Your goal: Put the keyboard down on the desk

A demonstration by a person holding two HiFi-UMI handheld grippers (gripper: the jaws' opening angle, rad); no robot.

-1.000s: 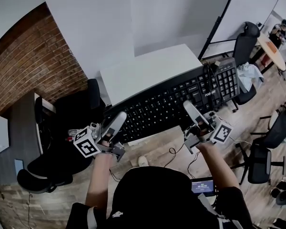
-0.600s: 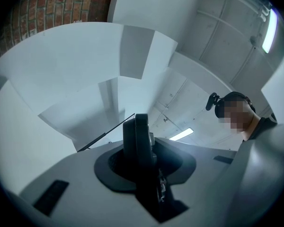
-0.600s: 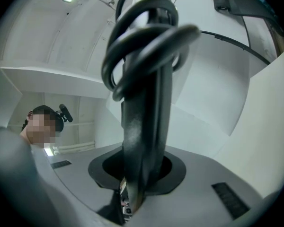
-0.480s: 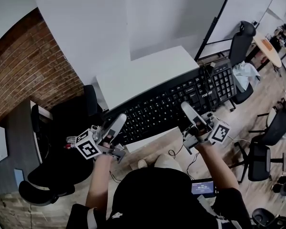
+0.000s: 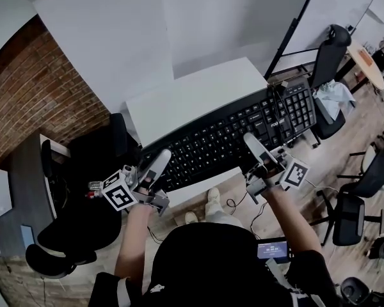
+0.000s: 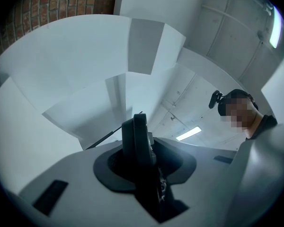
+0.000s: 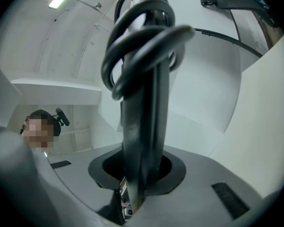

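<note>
Right claw [image 5: 252, 146] clamps keyboard [image 5: 211, 142], keys [image 5: 269, 117] only overhead

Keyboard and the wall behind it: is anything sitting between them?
No. Between the keyboard and the wall, the head view shows only the bare white desk.
</note>
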